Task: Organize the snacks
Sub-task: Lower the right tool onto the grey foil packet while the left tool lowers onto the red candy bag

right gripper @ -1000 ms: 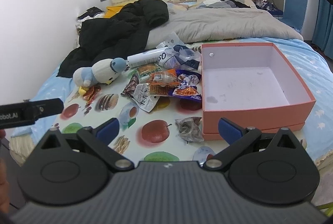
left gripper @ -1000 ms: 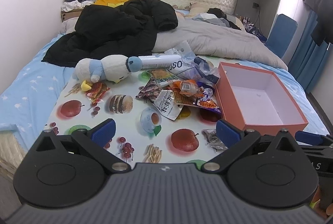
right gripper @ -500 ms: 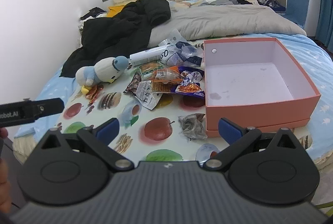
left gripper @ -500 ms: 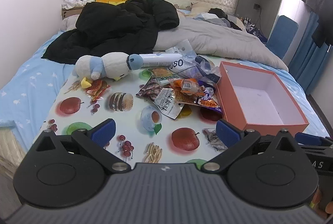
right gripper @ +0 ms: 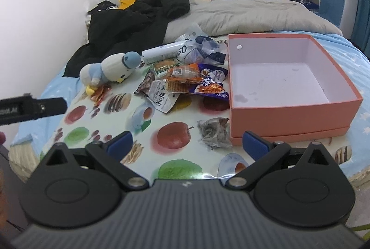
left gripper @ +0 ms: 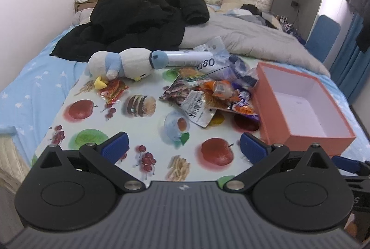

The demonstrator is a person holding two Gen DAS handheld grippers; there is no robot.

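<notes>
Snack packets (right gripper: 185,80), crinkly foil and plastic, lie heaped mid-table against the empty salmon-pink cardboard box (right gripper: 289,110) at the right edge; none packed. Left gripper (left gripper: 183,148) and right gripper (right gripper: 186,143) hover wide, empty.

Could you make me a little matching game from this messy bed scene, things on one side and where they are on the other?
Things:
1. plush penguin
2. pink box
3. crumpled silver wrapper
4. black jacket

Places:
A. lying against the box's near corner
B. heaped on the bed behind the mat
C. on the mat's right side, nothing inside
D. on its side on the mat's far left

Pairs: 1-D, 2-C, 3-A, 4-B
</notes>
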